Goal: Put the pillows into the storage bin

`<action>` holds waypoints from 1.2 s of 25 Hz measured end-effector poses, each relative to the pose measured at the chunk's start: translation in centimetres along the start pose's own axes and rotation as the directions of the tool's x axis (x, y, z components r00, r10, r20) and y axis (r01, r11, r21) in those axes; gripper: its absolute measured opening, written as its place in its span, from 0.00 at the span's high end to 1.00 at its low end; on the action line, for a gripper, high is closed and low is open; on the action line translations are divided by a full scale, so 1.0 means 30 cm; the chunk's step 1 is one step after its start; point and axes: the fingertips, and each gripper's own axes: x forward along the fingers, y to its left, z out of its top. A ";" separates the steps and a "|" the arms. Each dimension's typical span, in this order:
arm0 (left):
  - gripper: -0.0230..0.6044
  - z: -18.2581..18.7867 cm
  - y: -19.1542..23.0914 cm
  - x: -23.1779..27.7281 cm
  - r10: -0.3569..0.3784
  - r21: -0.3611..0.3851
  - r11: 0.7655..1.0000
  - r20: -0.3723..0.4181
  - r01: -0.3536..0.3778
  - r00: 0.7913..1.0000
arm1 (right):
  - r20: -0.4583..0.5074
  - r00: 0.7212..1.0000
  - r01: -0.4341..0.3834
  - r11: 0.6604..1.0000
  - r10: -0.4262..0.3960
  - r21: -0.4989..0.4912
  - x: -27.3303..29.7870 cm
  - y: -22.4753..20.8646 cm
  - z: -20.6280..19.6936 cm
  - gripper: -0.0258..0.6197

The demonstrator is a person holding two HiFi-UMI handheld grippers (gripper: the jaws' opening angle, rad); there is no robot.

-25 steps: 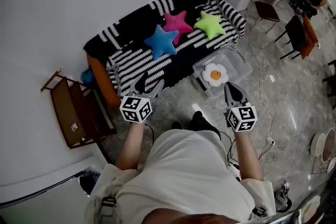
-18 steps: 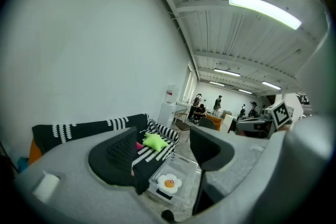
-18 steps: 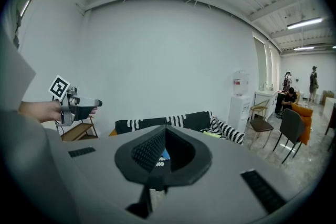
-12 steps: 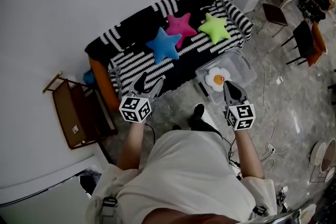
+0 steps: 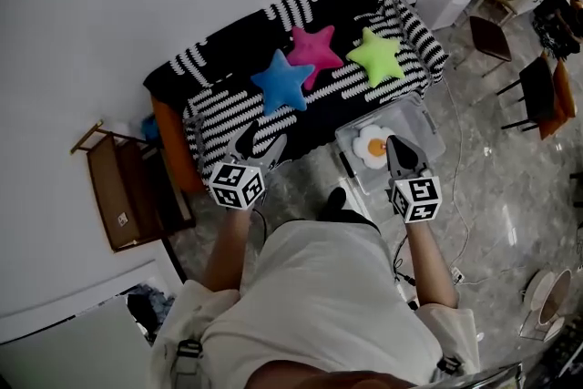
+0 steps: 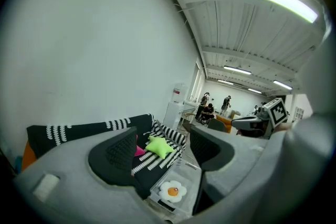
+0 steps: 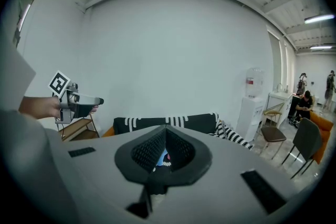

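While an egg pillow [image 5: 372,144] already lies in the bin [image 5: 428,125] in front of the sofa [image 5: 228,105], the blue star [image 5: 282,81], pink star [image 5: 316,50] and green star [image 5: 380,56] lie on its seat, not yet binned. Short of the sofa, the left gripper [image 5: 260,141] has its jaws apart and the right gripper [image 5: 397,147] has its jaws together; both are empty.

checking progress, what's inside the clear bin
One fried-egg pillow lies in the bin. The right gripper covers part of its floor, so that patch is unseen.
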 end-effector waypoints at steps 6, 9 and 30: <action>0.47 0.012 -0.018 0.135 0.033 -0.006 0.999 -0.014 -0.033 0.999 | -0.011 1.000 -0.021 1.000 0.021 0.008 0.087 -0.147 0.005 0.96; 0.47 0.007 -0.038 0.185 0.044 -0.008 0.999 -0.031 -0.044 0.999 | -0.019 0.999 -0.033 0.999 0.033 0.016 0.107 -0.201 0.000 0.96; 0.47 -0.004 0.158 0.506 -0.068 0.004 0.998 -0.166 0.070 0.984 | -0.121 0.989 0.094 0.988 -0.079 0.123 0.344 -0.297 -0.057 0.96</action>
